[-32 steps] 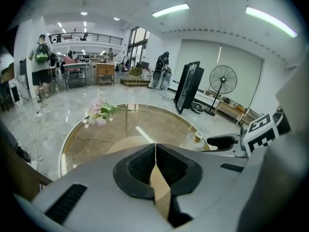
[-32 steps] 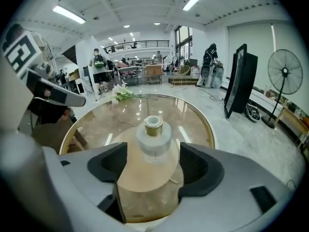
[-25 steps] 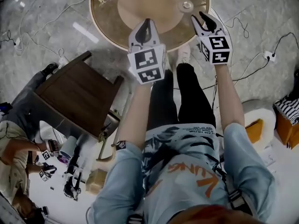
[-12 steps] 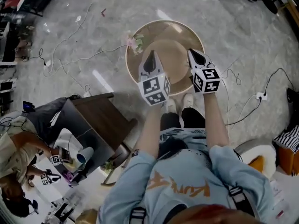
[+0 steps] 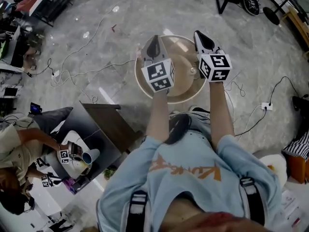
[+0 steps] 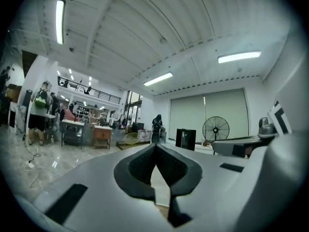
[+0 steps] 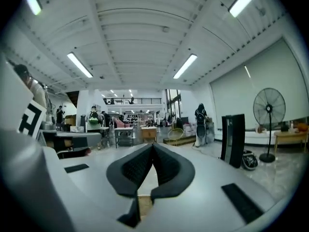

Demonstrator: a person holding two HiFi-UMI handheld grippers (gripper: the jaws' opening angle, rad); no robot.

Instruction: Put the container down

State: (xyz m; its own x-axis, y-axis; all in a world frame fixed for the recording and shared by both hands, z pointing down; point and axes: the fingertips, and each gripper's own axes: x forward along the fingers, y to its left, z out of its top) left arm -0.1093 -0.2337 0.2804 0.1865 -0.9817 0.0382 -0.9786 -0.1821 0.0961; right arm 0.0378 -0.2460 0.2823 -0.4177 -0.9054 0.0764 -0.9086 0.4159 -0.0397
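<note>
Claws are held out side by side above a round bench (image 5: 179, 96), left claw (image 5: 153, 38) and right claw (image 5: 198, 35), as seen from overhead. In the left gripper view the left claw (image 6: 155, 147) is closed tip to tip, and nothing is caught between its dark pads. In the right gripper view the right claw (image 7: 152, 147) is likewise fully closed and empty. Nothing is touched by either claw; both are pointed level across a large hall. A small round container (image 5: 192, 70) is seen on the bench, just beside the right claw's marker cube in the head view. Its contents are too small to be made out. A dark side table (image 5: 107, 127) is set on the floor to the person's left. A blue cup (image 5: 90, 155) is seen beyond it, its contents unclear.
</note>
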